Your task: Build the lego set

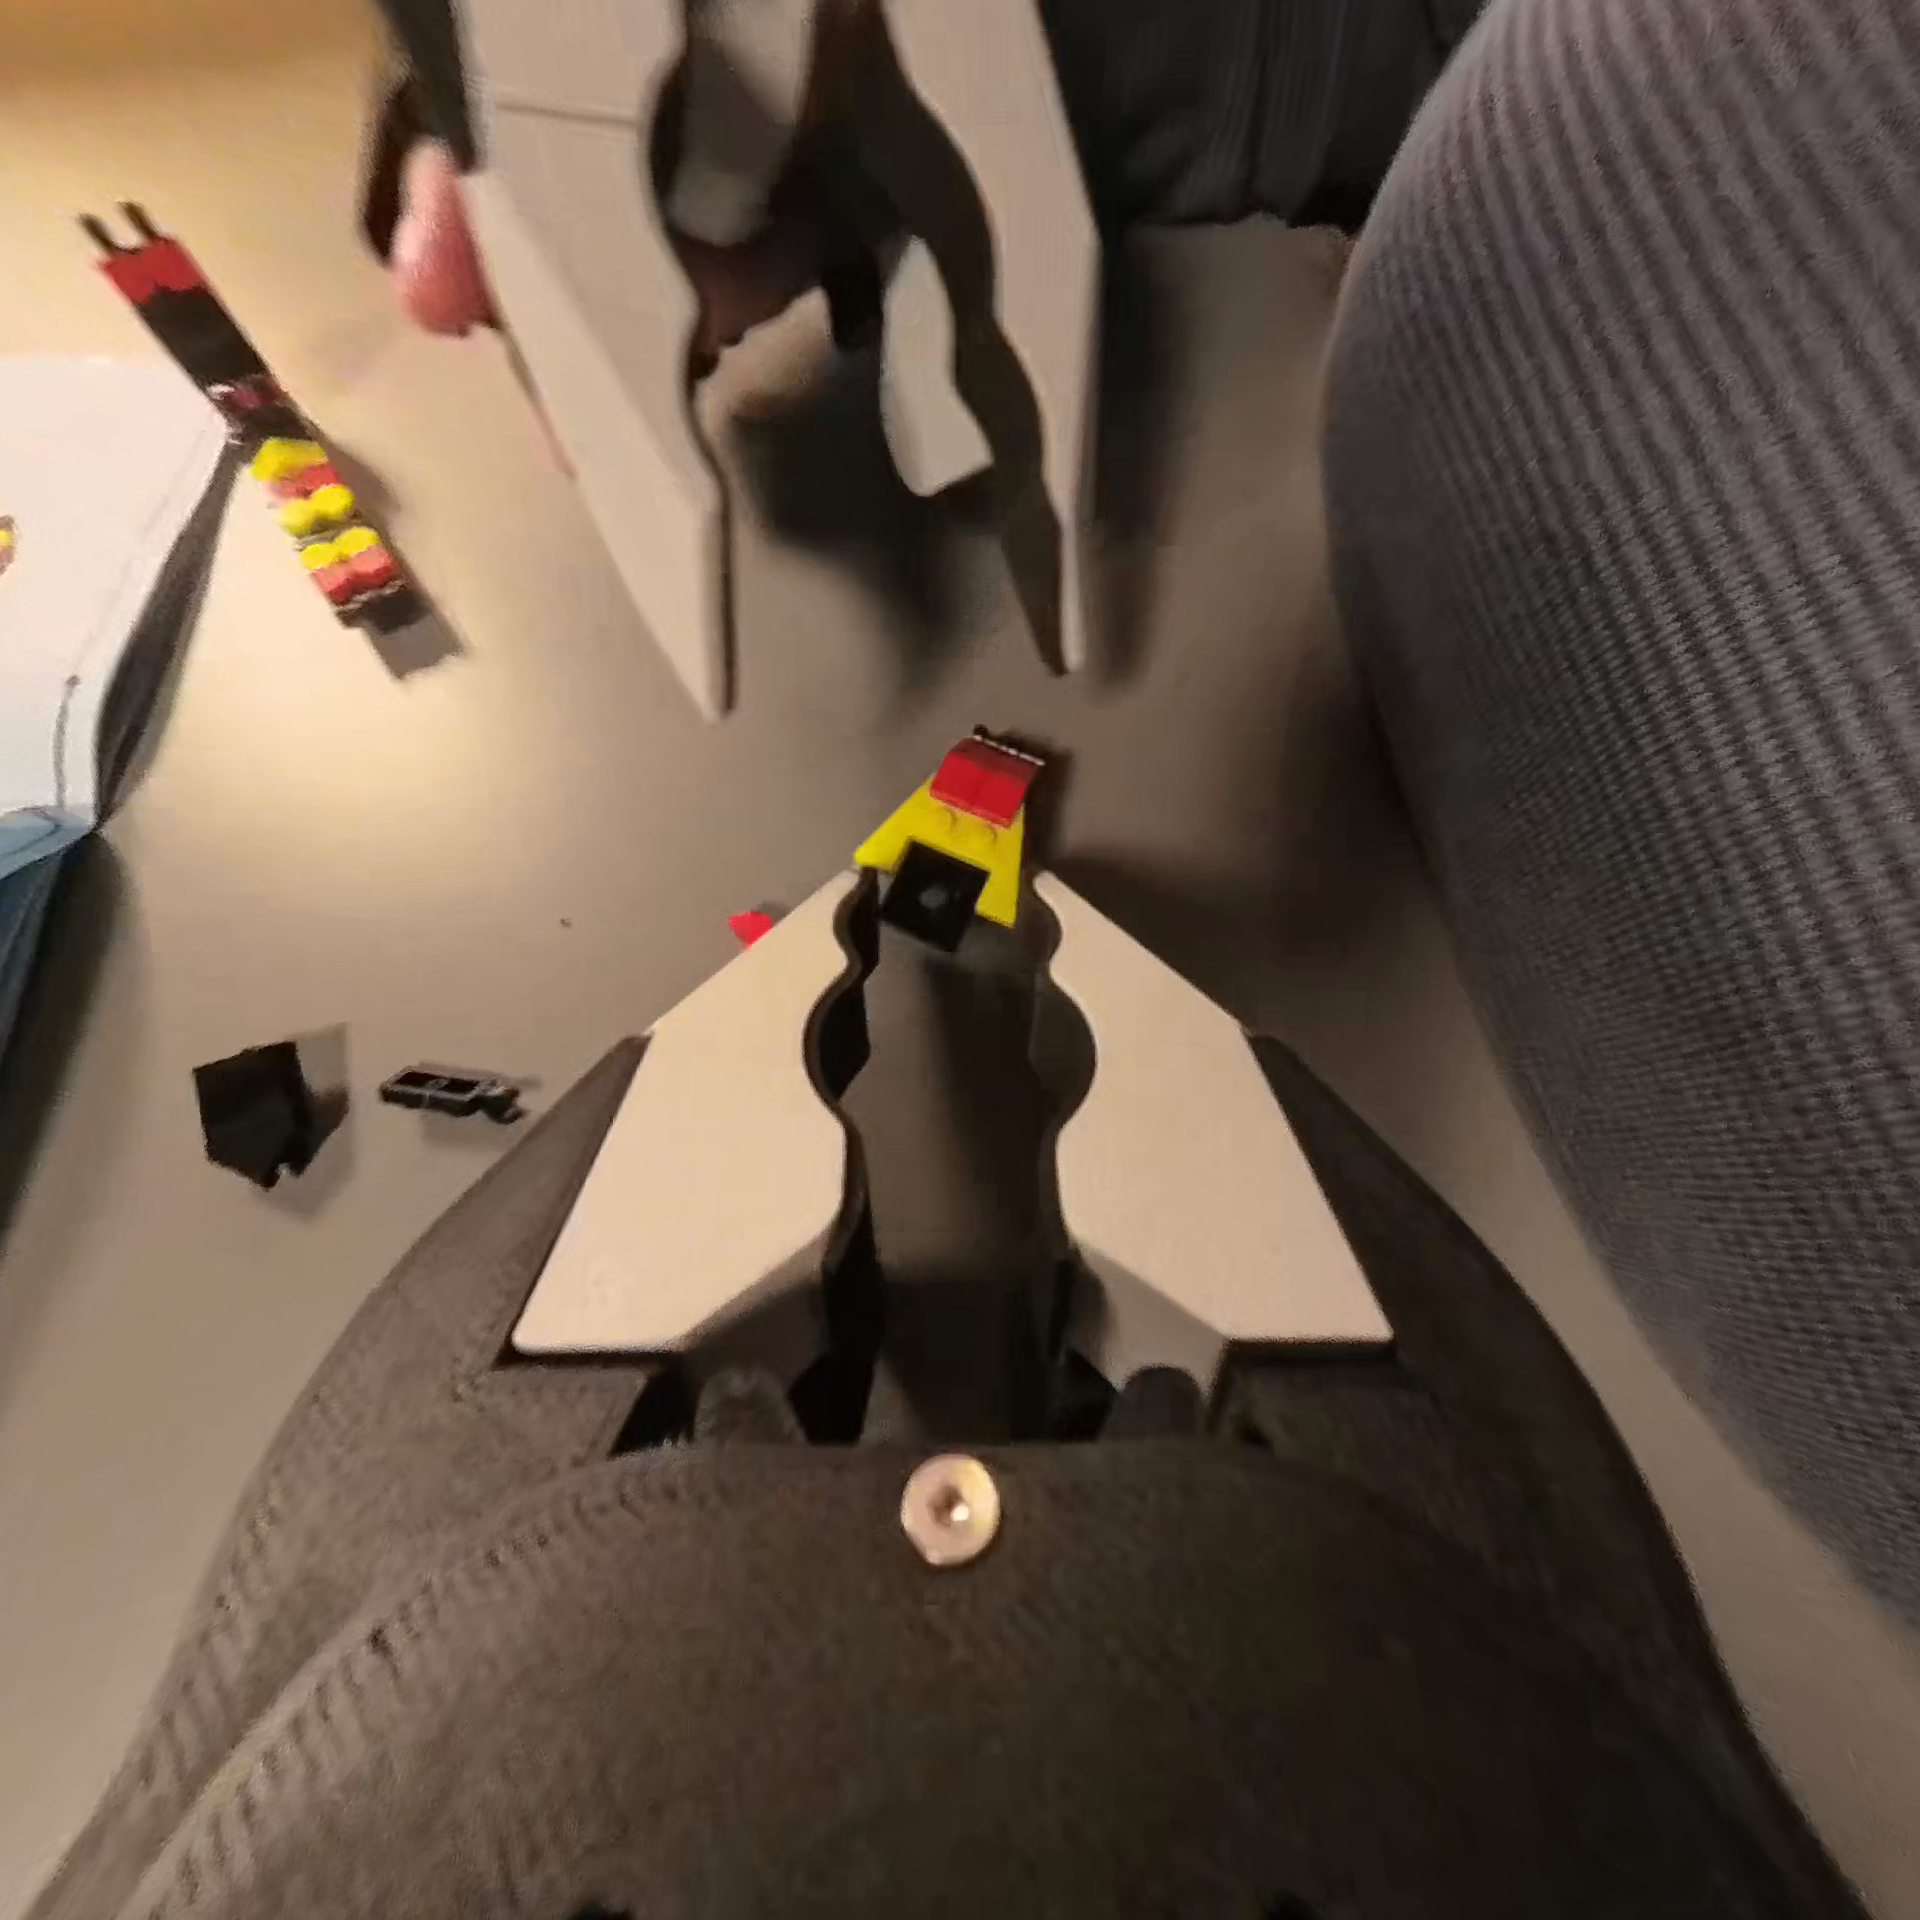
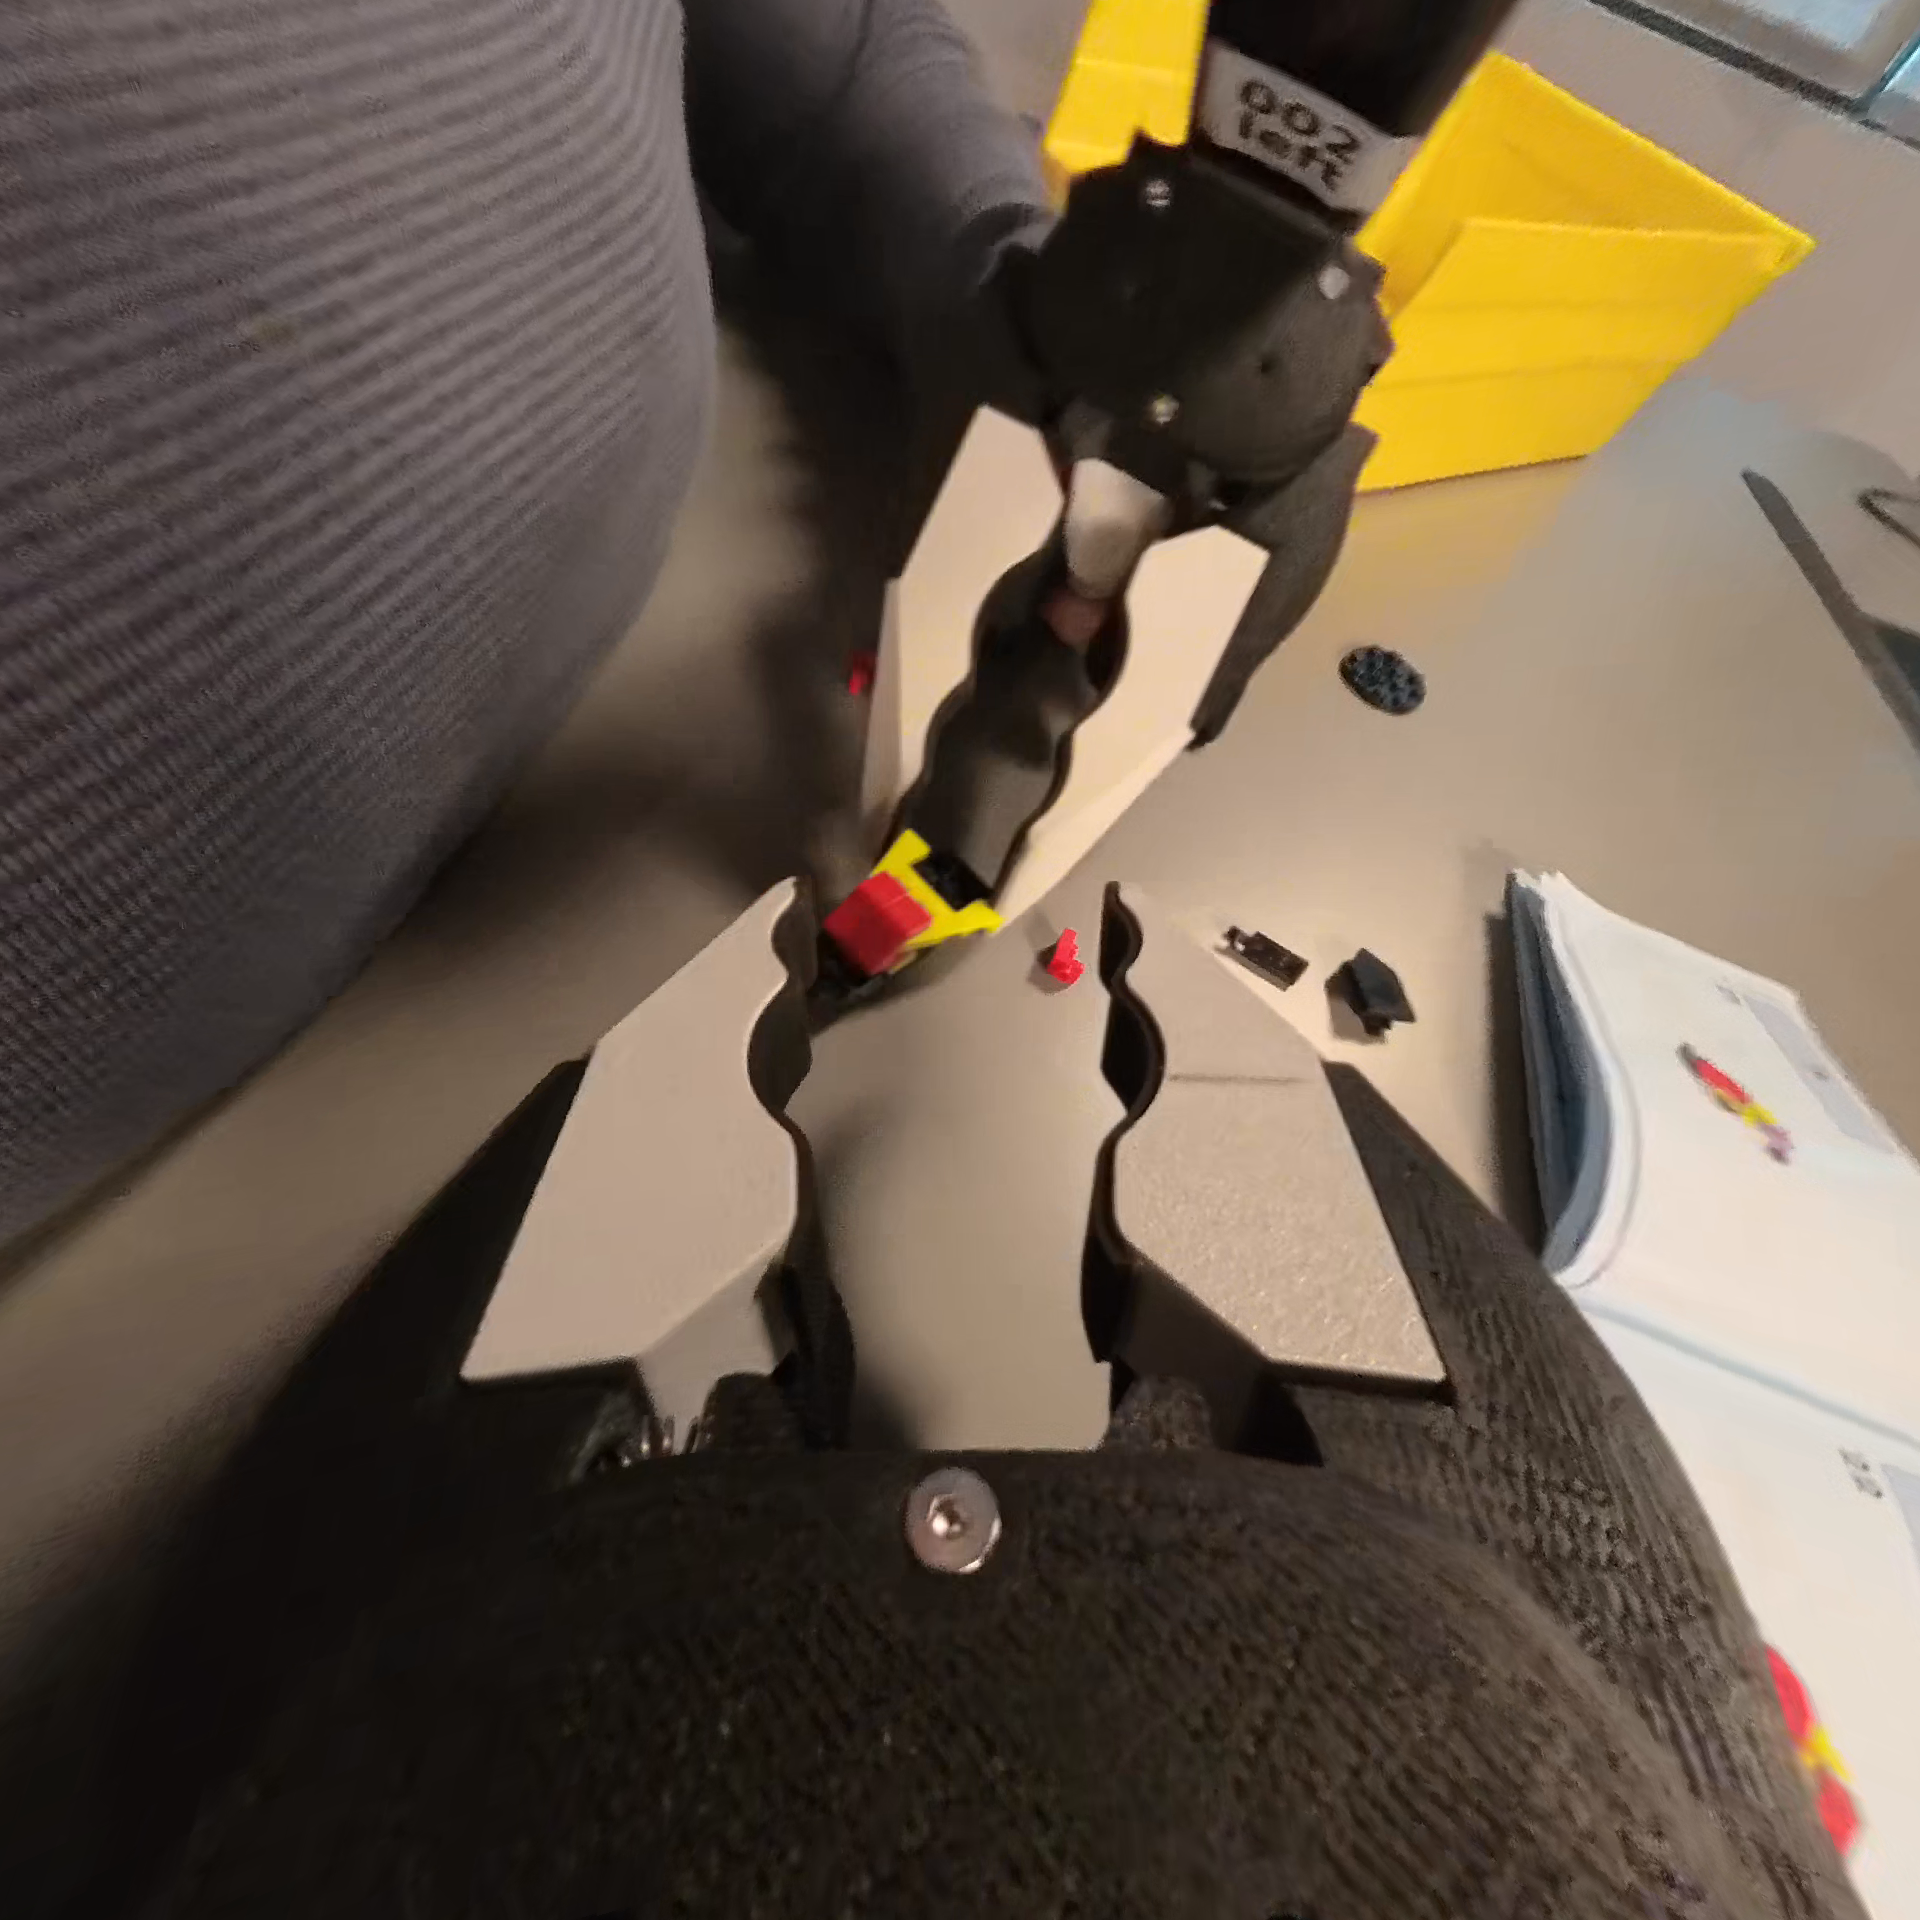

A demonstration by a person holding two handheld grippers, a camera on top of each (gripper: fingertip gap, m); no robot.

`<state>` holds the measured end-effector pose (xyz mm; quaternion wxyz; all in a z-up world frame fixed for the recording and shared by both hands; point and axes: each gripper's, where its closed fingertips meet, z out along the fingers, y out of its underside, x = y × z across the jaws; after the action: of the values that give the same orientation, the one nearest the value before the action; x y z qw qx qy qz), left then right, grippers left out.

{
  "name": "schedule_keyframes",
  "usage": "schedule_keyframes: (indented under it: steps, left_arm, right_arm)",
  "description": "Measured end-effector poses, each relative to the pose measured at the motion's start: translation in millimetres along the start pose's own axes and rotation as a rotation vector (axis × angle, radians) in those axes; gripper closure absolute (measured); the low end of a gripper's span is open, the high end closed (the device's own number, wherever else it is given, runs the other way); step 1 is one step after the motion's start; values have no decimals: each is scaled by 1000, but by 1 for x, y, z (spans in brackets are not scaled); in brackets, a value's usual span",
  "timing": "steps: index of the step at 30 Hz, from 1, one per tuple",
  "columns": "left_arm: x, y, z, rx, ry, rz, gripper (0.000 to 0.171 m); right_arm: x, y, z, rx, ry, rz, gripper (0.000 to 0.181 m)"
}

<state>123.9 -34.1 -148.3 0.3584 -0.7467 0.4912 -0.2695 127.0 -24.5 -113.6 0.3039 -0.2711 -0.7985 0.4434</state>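
My left gripper [image 1: 948, 883] is shut on a small lego assembly [image 1: 961, 831]: a yellow wedge plate with a red brick on top and a black piece at the near end. It holds the assembly low over the table. My right gripper [image 2: 952, 888] is open and empty, facing the left one. Its left fingertip is close beside the assembly's red brick [image 2: 878, 920]. The right gripper also shows in the left wrist view [image 1: 888, 686], just beyond the assembly. A long black strip [image 1: 281, 457] with red and yellow pieces lies at the far left.
A small red piece [image 2: 1062, 956], two small black pieces [image 2: 1262, 956] [image 2: 1371, 992] and a round black piece [image 2: 1382, 681] lie on the grey table. A yellow bin [image 2: 1538, 312] stands behind. An open instruction booklet [image 2: 1714, 1143] lies right. A person's grey sleeve [image 2: 312, 520] fills the left. Only a small space, under 4 cm, lies between the two pairs of fingers.
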Motion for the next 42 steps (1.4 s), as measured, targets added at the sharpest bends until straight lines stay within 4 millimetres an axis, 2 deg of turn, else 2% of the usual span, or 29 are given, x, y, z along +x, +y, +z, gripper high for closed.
schedule_keyframes:
  steps: [3, 6, 7, 9, 11, 17, 18, 22, 24, 26, 27, 30, 32, 35, 39, 42]
  left_arm:
    - [-2, -15, -13, 132, 56, -118, 146]
    - [4, -36, -28, 295, 222, -283, 146]
    - [7, -42, -32, 340, 278, -324, 146]
    - [11, -46, -35, 375, 342, -368, 146]
    - [13, -42, -31, 348, 344, -359, 146]
    - [19, -41, -29, 328, 390, -362, 146]
    - [18, -41, -29, 330, 393, -372, 146]
    - [20, -41, -29, 327, 418, -388, 146]
    - [20, -42, -29, 336, 433, -406, 146]
    - [21, -40, -28, 315, 455, -421, 147]
    - [22, -39, -26, 305, 459, -421, 147]
    - [18, -41, -30, 332, 418, -405, 147]
    - [2, -38, -37, 352, 267, -345, 146]
    - [-26, -17, -40, 234, -1, -263, 138]
    - [-22, 3, -21, 84, -2, -278, 127]
    - [-22, 9, -17, 35, -20, -264, 123]
  right_arm:
    - [2, -7, -5, 5, 95, -153, 116]
    - [7, -21, -7, 41, 224, -323, 101]
    - [5, -23, -5, 39, 238, -367, 102]
    - [-1, -26, 0, 32, 239, -428, 111]
    - [-8, -34, 2, 65, 225, -455, 124]
    - [-16, -40, -1, 108, 144, -406, 151]
    - [-18, -40, -1, 105, 123, -404, 161]
    - [-21, -40, 1, 100, 105, -429, 163]
    - [-21, -36, 5, 68, 107, -451, 148]
    - [-21, -34, 7, 60, 90, -440, 162]
    - [-22, -33, 7, 60, 70, -417, 162]
    - [-11, -35, 3, 53, 86, -366, 163]
    - [4, -26, 3, -23, 120, -309, 163]
    - [9, -6, 9, -133, 89, -228, 163]
    - [12, 4, 16, -180, 77, -212, 162]
    - [16, 10, 20, -238, 83, -184, 162]
